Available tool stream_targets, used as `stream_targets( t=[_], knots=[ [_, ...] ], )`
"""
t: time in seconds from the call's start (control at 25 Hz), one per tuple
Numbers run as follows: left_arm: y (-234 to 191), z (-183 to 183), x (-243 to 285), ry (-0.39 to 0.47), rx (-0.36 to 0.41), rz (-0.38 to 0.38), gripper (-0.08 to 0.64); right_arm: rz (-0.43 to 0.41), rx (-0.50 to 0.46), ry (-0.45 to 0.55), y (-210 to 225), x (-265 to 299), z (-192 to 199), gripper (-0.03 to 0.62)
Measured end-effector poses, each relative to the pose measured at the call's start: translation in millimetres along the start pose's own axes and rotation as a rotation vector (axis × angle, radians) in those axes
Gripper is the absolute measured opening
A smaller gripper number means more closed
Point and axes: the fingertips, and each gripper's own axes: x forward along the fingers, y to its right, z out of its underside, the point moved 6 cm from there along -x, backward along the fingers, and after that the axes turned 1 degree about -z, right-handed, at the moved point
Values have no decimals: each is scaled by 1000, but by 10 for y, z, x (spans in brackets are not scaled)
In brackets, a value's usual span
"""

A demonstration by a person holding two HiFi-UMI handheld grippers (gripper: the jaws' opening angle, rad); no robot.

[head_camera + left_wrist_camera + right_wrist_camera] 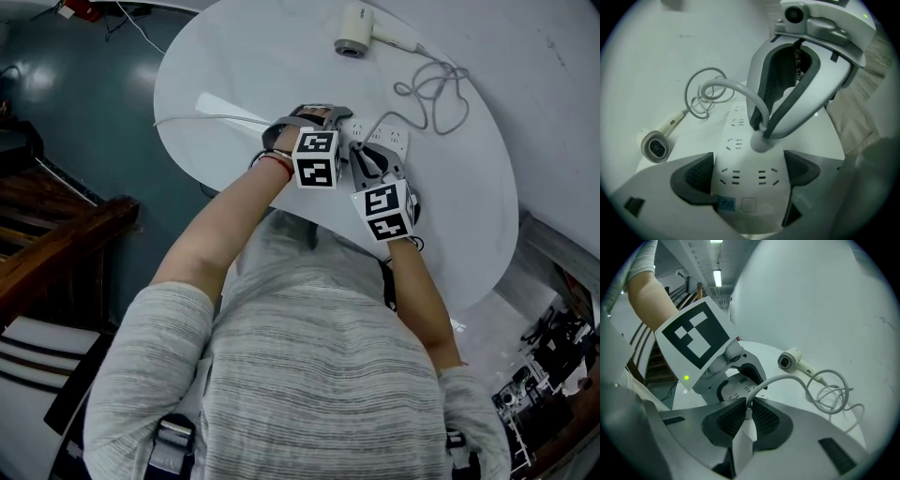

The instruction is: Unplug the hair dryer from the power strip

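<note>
The left tool (747, 171) clamps its ribbed dark pads (696, 176) on the flat white power strip (745, 190). The right tool (747, 414) pinches the round plug (759, 143) seated in it. A smooth cord (787, 378) loops over the pale oval tabletop (234, 66) to the cylindrical hair dryer (790, 360).

Side by side and angled downward, the left tongs (747, 176) clamped the power strip (736, 136) while the right tongs (748, 408) pinched the plug (758, 144).
</note>
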Motion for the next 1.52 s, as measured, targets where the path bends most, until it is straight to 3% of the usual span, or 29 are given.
stream_targets(
  t=[0.52,0.84,1.0,1.2,1.52],
  knots=[
    [-23,24,41,-4,-15,-18,463,18,14,1,-21,-23,-10,54],
    [-24,21,20,3,-11,-23,463,-15,92,-3,62,27,-82,54],
    [-18,15,21,2,-13,-15,463,-2,72,-12,34,7,-52,54],
    [-36,7,18,1,-12,-14,463,42,17,126,-11,-278,-353,54],
    [-28,7,24,1,-20,-20,463,72,36,120,237,-472,-364,55]
  ],
)
